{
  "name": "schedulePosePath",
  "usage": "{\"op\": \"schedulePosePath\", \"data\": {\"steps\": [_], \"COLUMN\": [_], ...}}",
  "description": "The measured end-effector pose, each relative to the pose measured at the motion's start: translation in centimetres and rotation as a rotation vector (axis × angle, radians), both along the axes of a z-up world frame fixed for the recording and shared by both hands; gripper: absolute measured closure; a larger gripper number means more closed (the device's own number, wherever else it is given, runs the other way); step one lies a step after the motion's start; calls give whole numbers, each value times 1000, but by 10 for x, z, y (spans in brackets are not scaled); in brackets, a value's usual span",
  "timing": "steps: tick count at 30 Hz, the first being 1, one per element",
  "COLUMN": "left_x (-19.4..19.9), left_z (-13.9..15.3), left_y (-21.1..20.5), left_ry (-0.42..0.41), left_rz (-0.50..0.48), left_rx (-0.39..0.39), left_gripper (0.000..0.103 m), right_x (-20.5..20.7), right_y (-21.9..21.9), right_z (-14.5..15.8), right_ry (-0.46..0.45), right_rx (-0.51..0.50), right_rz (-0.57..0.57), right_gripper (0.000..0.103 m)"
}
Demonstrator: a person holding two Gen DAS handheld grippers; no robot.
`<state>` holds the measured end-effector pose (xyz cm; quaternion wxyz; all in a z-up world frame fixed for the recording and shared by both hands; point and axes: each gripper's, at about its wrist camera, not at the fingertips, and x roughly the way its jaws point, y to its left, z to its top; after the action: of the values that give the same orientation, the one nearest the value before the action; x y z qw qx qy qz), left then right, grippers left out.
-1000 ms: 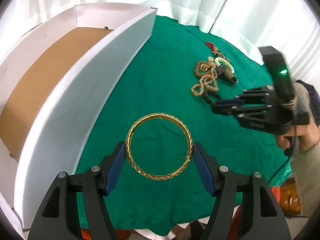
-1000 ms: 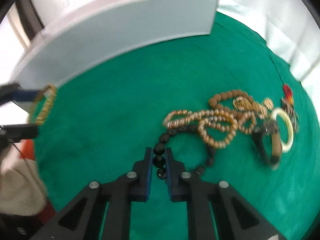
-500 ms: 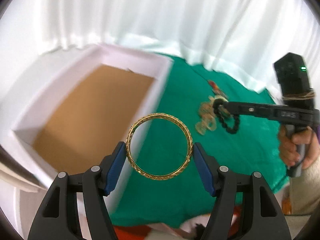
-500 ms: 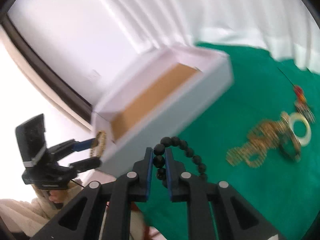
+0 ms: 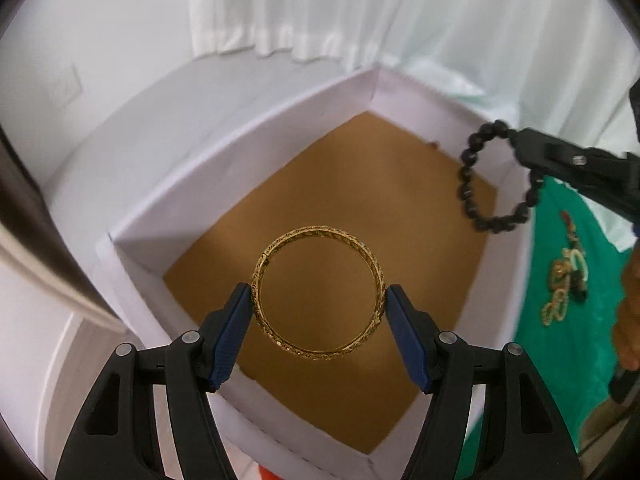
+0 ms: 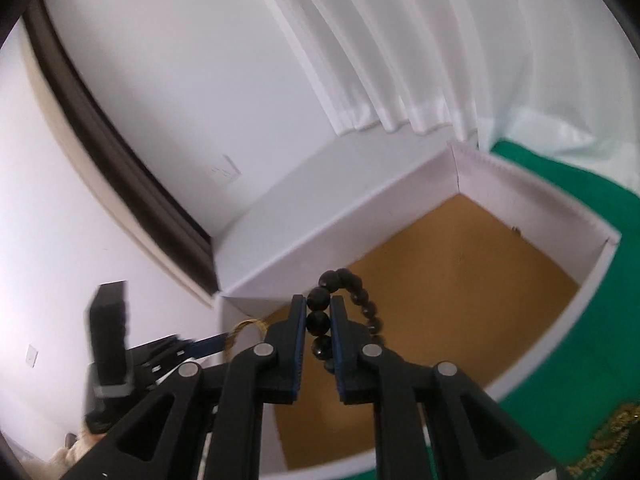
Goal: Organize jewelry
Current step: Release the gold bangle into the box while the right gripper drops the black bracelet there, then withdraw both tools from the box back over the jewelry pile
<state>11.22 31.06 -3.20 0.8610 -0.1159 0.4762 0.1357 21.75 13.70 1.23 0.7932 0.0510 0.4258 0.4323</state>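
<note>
My left gripper (image 5: 319,302) is shut on a gold filigree bangle (image 5: 276,328) and holds it above the brown floor of a white-walled box (image 5: 224,184). My right gripper (image 6: 319,312) is shut on a black bead bracelet (image 6: 318,322) that hangs as a loop over the box's right side; the loop (image 5: 466,176) shows in the left wrist view. The box (image 6: 304,216) lies below in the right wrist view, with the bangle (image 6: 242,330) edge-on at the left.
A pile of gold chains and other jewelry (image 5: 564,280) lies on the green cloth (image 5: 560,360) to the right of the box. A small dark item (image 5: 434,145) sits in the box's far corner. White curtains (image 5: 360,12) hang behind.
Both grippers rose from the green cloth and swung left over the box. The bangle and the black bead bracelet moved with them and now hang above the box floor.
</note>
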Motion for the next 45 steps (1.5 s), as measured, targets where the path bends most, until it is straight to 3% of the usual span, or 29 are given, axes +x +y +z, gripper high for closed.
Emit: {"op": "schedulePosePath", "data": {"steps": [4, 6, 7, 8, 16, 25, 32, 40, 45], "left_x": [4, 3, -2, -3, -10, -13, -20, -35, -46], "left_z": [-21, -23, -21, -19, -8, -22, -32, -36, -38], "left_y": [-6, -11, -11, -13, -37, -74, -74, -77, -83], "left_ry": [42, 45, 36, 22, -51, -43, -107, -78, -102], "left_rz": [-2, -16, -18, -18, -104, -266, -236, -244, -264], "left_rx": [10, -2, -1, 5, 37, 19, -71, -102, -14], "left_gripper": [31, 18, 11, 9, 6, 6, 2, 2, 2], "right_x": [17, 19, 20, 17, -11, -97, -141, -159, -163], "right_y": [9, 8, 5, -1, -57, -157, -230, -270, -272], "right_z": [-46, -58, -58, -58, -50, -70, -78, -69, -62], "right_ry": [41, 57, 63, 61, 3, -19, -28, -62, -80], "right_rx": [-51, -77, -75, -70, -84, -180, -198, -191, -160], "right_rz": [-52, -98, -106, -129, -162, -177, -296, -400, -412], "right_gripper": [88, 69, 46, 38, 38, 38, 38, 38, 38]}}
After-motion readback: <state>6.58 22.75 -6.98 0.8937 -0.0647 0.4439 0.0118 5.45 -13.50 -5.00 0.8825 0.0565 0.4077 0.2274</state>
